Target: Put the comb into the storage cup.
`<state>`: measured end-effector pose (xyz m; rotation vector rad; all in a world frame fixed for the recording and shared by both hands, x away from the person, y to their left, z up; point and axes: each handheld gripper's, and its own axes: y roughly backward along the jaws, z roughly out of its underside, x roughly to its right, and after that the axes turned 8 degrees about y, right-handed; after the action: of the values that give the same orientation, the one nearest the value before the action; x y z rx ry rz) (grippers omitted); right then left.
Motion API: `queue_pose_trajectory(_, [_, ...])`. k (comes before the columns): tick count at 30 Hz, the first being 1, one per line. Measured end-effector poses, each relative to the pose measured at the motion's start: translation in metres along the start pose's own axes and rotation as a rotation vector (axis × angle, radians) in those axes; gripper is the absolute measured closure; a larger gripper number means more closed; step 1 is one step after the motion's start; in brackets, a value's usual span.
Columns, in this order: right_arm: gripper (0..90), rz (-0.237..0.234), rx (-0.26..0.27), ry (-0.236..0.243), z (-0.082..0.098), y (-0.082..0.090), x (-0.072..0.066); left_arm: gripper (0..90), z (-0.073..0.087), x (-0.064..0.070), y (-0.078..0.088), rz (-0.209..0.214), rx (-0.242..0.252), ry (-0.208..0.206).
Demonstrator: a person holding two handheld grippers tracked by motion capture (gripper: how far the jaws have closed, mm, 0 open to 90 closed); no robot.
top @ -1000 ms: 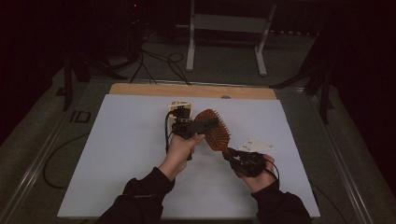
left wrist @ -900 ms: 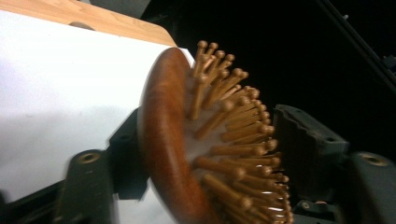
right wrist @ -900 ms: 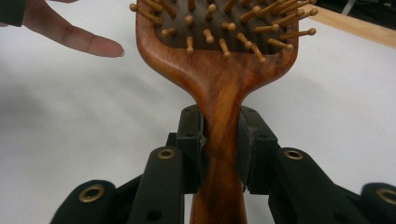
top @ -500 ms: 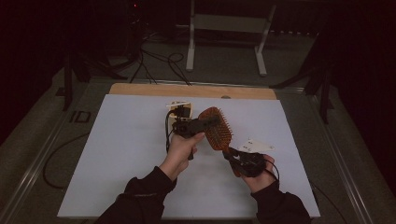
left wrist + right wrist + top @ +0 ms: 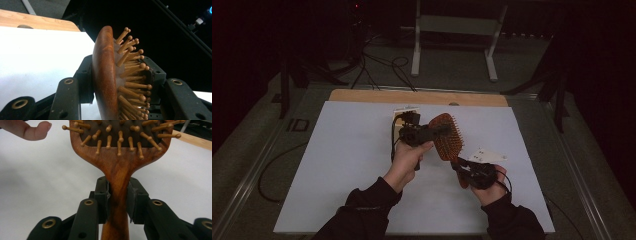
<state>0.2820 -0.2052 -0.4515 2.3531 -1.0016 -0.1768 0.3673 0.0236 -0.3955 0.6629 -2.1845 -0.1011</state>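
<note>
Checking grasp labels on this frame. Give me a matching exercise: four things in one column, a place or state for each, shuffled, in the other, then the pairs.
Things:
1. left gripper
2. right gripper
3. hairbrush
4. white sheet

Places or states:
A. covers the tabletop beneath both hands
B. jaws closed on the brush handle
C. held off the table between the two grippers
D. jaws closed across the brush head, one on the wooden back, one on the bristle side

Pairs: 1-D, 2-B, 3-C, 4-A
</note>
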Motion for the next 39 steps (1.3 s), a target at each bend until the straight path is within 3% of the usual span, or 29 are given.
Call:
queue_pose_trajectory(4, [71.5,-0.014,0.023,-0.016,0.0,0.001,0.001,54.0,-0.002,0.007,0.0,-0.003,0.005,-0.03])
queue_pose_trajectory(7, [65.1,-0.023,0.034,-0.029,-0.001,0.002,0.001,54.1,-0.003,0.012,-0.001,-0.019,0.004,-0.065])
queue_pose_trajectory(10, [55.1,-0.037,0.033,-0.032,-0.001,0.002,0.001,54.0,-0.005,0.013,0.0,-0.017,0.011,-0.067])
queue_pose_trajectory(23, [14.0,-0.047,0.041,-0.028,0.003,0.0,0.003,54.1,-0.016,0.022,0.014,-0.041,0.036,-0.144])
queue_pose_trajectory(30, [9.0,-0.07,0.035,-0.02,0.006,0.0,0.004,54.1,-0.026,0.025,0.027,-0.047,0.069,-0.164])
queue_pose_trajectory(39, [9.0,-0.059,0.04,0.006,0.008,0.002,0.004,54.0,-0.038,0.026,0.041,-0.065,0.103,-0.183])
